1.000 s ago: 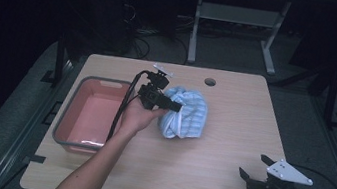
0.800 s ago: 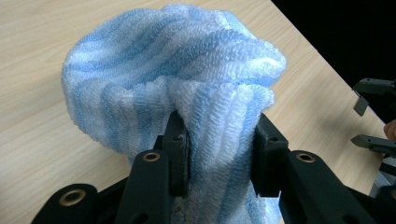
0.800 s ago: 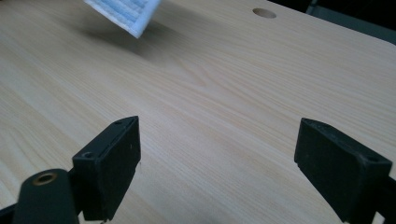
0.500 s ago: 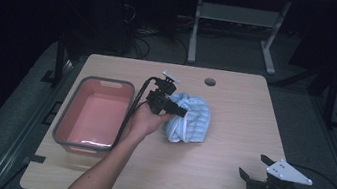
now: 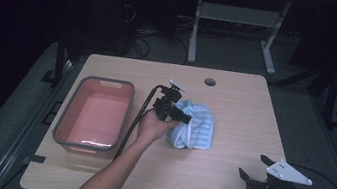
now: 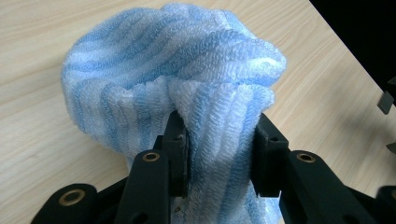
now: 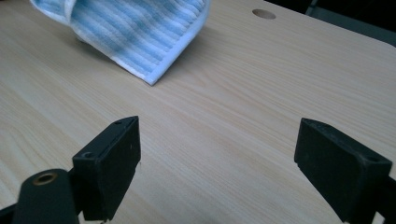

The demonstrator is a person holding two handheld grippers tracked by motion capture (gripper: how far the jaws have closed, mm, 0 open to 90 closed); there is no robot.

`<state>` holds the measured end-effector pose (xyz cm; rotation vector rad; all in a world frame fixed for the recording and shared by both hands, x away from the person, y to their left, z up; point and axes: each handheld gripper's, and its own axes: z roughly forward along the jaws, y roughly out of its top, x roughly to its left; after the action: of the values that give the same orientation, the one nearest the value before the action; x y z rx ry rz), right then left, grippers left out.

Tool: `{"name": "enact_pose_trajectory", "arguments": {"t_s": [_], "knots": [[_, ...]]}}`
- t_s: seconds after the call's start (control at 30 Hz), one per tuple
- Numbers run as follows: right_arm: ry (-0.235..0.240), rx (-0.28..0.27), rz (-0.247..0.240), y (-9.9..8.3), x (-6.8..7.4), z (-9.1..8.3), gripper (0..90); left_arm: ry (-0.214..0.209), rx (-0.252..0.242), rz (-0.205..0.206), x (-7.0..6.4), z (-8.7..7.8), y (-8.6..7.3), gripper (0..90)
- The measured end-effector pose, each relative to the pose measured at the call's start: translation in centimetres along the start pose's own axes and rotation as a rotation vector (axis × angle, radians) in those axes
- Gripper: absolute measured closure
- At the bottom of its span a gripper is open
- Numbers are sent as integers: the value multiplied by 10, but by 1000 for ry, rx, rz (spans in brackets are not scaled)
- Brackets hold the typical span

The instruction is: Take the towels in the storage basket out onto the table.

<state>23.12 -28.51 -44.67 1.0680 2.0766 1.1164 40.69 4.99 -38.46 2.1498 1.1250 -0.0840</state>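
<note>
A blue and white striped towel (image 5: 197, 127) lies bunched in the middle of the wooden table (image 5: 235, 104). My left gripper (image 5: 177, 113) is at the towel's left edge, shut on a fold of the towel (image 6: 219, 140) that bulges between its jaws. A corner of the towel (image 7: 140, 28) hangs into the top of the right gripper view. My right gripper (image 5: 251, 173) rests near the table's front right corner, open, with bare wood between its fingers (image 7: 116, 158).
A grey tub with a pink inside (image 5: 69, 110) stands on the left of the table. A round cable hole (image 5: 210, 82) sits near the far edge. Dark floor, cables and a white stand (image 5: 233, 18) lie beyond the table.
My left gripper has shifted a little toward the front and right along the towel's edge, and the towel has been drawn with it. The right gripper has not moved.
</note>
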Motion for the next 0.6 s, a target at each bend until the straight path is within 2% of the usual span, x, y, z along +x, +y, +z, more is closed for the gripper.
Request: {"name": "enact_pose_trajectory", "arguments": {"t_s": [0.2, 0.6], "knots": [[-3, -8, -8, 0, -1, 0, 141, -7, -9, -25, 1, 12, -5, 630], [-2, -2, -10, 0, 0, 0, 141, -15, -17, -44, 2, 23, -10, 609]]}}
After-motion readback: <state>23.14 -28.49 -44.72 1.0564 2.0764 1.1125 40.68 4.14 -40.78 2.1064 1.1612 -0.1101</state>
